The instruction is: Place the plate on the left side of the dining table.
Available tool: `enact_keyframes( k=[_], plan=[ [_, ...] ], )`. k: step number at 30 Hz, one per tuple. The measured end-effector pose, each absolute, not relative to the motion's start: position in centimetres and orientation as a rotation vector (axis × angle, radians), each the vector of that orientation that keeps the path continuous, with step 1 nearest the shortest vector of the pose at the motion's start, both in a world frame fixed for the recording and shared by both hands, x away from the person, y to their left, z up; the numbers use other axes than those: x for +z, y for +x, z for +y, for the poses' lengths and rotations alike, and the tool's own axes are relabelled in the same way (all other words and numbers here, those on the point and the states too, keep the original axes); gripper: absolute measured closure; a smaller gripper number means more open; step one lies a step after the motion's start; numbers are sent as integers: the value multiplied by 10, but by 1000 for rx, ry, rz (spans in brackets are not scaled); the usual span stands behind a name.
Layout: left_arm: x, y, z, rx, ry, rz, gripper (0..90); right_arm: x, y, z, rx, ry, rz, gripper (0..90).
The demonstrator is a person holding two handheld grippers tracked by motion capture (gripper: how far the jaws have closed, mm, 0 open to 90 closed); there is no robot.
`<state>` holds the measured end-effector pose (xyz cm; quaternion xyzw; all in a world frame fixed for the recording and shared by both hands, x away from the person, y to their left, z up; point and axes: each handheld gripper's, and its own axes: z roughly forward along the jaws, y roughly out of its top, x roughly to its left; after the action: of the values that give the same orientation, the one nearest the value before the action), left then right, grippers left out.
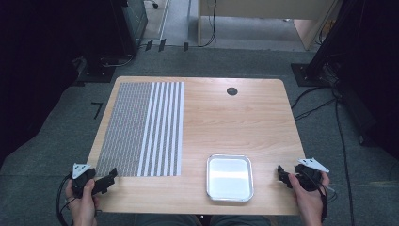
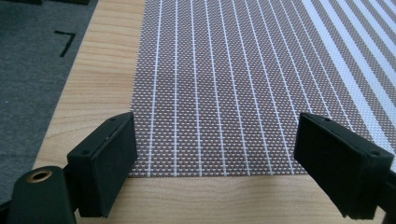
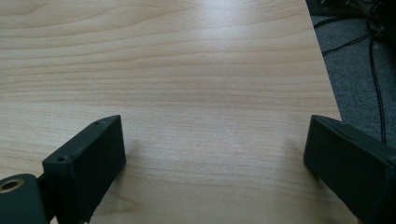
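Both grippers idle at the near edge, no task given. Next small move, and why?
Probably ease the left gripper forward over the striped placemat. Its jaws stand open and empty right at the mat's near edge. The right gripper, also open, sits over bare tabletop beside the empty metal tray.

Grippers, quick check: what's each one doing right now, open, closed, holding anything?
Left gripper: open, holding nothing, jaws wide apart over the near edge of the striped mat.
Right gripper: open, holding nothing, over bare table.
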<state>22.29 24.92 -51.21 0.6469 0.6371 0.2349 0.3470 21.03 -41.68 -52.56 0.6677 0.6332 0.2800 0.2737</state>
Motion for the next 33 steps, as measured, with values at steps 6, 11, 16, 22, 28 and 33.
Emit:
enact_keyframes(
  k=[6,11,16,22,28,33],
  plan=[
    [-504,220,241,624,1663,1614,110,-521,210,-413,748,1813,1622,140],
    [-501,219,234,629,1647,1599,108,-516,209,-404,771,1821,1607,146],
    [-494,218,218,631,1645,1574,103,-507,205,-397,834,1836,1576,162],
    [-485,216,206,651,1613,1575,103,-498,201,-388,861,1807,1549,186],
    [-474,217,177,660,1630,1523,102,-487,194,-373,905,1774,1529,216],
    [-471,219,157,621,1669,1474,100,-483,192,-364,919,1740,1546,223]
  ],
)
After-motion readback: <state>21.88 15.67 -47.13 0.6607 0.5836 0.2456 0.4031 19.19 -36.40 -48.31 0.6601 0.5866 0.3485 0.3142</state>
